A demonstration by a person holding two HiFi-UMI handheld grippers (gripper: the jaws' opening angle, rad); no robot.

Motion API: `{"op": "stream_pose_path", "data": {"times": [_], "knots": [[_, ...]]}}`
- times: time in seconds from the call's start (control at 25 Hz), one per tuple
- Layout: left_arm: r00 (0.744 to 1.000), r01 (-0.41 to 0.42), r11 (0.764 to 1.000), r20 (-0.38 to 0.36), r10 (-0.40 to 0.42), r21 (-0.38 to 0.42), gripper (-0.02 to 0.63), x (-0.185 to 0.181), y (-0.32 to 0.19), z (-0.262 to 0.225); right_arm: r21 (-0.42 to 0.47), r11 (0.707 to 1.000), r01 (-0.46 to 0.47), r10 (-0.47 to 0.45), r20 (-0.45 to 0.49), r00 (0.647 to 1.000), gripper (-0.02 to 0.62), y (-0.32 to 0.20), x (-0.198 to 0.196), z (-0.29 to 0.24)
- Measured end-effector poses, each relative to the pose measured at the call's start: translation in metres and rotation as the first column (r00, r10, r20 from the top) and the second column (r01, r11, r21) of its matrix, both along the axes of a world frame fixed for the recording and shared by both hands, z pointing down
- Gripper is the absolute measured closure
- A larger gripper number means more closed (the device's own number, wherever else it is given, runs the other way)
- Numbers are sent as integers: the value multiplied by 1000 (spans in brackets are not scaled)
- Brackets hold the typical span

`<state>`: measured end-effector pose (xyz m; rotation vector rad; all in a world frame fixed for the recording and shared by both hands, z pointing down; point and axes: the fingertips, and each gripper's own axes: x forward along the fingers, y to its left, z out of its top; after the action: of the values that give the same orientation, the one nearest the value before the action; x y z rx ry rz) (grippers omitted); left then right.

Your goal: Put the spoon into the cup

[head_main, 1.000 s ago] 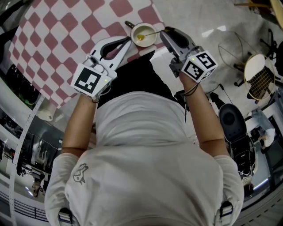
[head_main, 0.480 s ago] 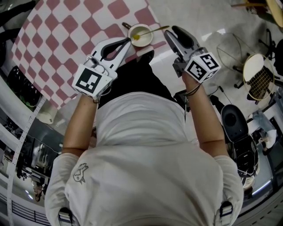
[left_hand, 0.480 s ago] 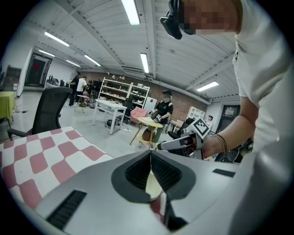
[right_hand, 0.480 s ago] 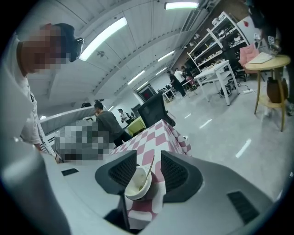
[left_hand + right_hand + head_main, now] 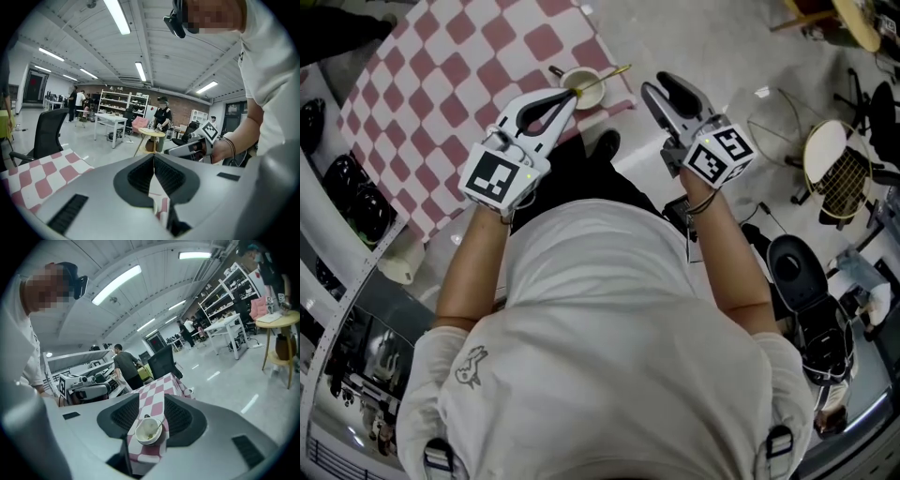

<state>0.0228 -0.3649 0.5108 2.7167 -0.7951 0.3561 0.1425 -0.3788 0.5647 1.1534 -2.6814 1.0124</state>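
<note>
Spoon [image 5: 615,73] in cup [image 5: 598,95] — on checked cloth [image 5: 441,94]

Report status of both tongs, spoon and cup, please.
Left tongs shut, empty. Right tongs just opened, empty. Gold metal spoon inside small white cup. Nothing in the way.

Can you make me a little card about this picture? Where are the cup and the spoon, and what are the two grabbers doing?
cup: white cup, standing near the edge of the red-and-white checked cloth
spoon: the spoon is in the cup, with its handle poking out over the rim
left gripper: the left gripper has its jaws together and holds nothing; its tip is close by the cup
right gripper: the right gripper has just been opening its jaws; they are wide apart with nothing between them, away from the cup
job: looks done
</note>
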Motion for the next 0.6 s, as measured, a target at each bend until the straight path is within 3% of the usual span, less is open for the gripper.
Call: {"op": "stream_pose_path", "data": {"times": [0.24, 0.48, 0.6], "knots": [[1000, 29, 997, -6, -29, 64, 592, 10, -2, -35, 62, 998, 32, -31, -30, 999, 449, 9, 4, -37], [998, 65, 993, -21, -64, 95, 592, 15, 10, -55, 197, 977, 77, -68, -51, 996, 544, 17, 5, -84], [997, 74, 993, -31, -71, 94, 592, 20, 28, -70, 244, 964, 106, -94, -60, 994, 558, 36, 8, -110]]}}
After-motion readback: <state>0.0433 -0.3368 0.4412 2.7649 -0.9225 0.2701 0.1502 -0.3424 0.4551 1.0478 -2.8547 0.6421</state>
